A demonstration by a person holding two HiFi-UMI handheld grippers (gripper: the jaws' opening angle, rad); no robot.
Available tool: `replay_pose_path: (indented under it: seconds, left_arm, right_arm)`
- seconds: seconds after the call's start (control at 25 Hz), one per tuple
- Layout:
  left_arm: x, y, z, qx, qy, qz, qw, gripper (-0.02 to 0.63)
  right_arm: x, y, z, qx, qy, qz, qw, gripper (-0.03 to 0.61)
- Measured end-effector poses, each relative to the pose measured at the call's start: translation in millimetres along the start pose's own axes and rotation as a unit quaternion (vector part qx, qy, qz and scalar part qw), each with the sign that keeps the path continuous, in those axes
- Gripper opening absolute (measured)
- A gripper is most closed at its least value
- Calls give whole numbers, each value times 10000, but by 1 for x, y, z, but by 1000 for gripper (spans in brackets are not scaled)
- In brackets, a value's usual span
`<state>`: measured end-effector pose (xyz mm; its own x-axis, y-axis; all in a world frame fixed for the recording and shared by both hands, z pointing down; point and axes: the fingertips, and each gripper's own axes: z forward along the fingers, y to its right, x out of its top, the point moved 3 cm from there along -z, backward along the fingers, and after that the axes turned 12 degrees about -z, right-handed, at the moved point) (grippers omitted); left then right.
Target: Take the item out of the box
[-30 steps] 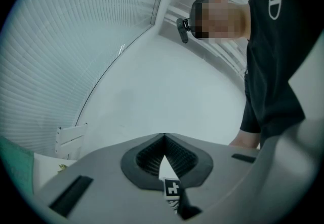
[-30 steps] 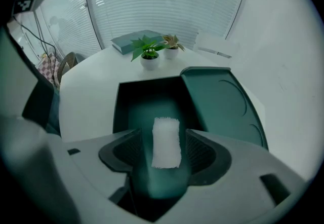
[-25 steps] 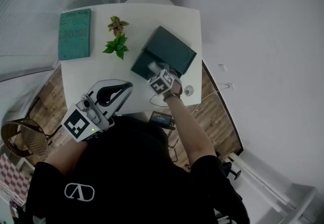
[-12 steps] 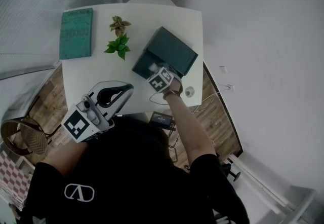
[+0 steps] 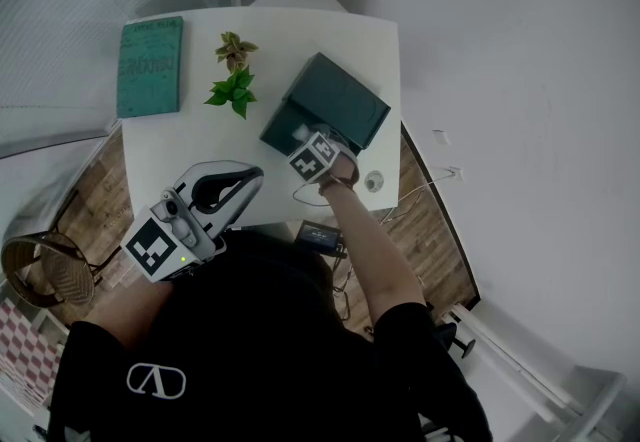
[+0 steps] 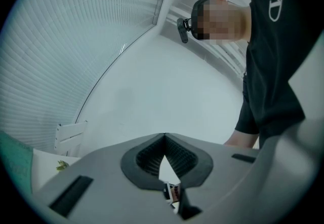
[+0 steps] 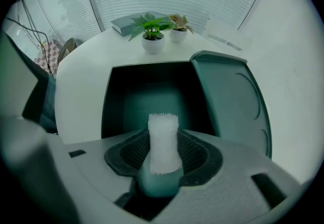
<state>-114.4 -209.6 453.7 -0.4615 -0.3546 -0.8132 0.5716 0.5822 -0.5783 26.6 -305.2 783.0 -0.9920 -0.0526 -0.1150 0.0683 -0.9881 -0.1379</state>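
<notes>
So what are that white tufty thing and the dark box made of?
White tufty thing: looks like soft matte fibre or bristle, going by its frayed top edge. Its teal base looks like smooth plastic. The jaws of the right gripper are closing with it between them.
Dark box: probably moulded plastic, dark green with a dull sheen. The open lid has rounded corners and pressed-in shapes.

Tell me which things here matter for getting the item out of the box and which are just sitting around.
In the job: dark green box, lid open; white item, between the closing jaws of the right gripper.
Lying about: teal book; green potted plant; pale potted plant; left gripper, shut and empty.
</notes>
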Motion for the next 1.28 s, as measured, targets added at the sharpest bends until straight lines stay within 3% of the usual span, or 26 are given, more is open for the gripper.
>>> replay_pose_path:
  seconds: [0.48, 0.84, 1.0, 1.28]
  left_arm:
    - [0, 5, 1, -77, 7, -43, 10000, 5]
    - [3, 13, 7, -241, 3, 61, 9997, 5]
    - [9, 20, 11, -302, 25, 125, 9995, 5]
    - [15, 34, 23, -437, 17, 225, 9988, 5]
  right_arm:
    - [-4, 4, -13, -227, 94, -27, 9997, 173]
    - [16, 27, -98, -976, 1029, 233, 9896, 173]
    - [23, 39, -166, -1458, 1838, 677, 9697, 173]
    - [28, 44, -281, -2200, 3292, 1376, 9079, 173]
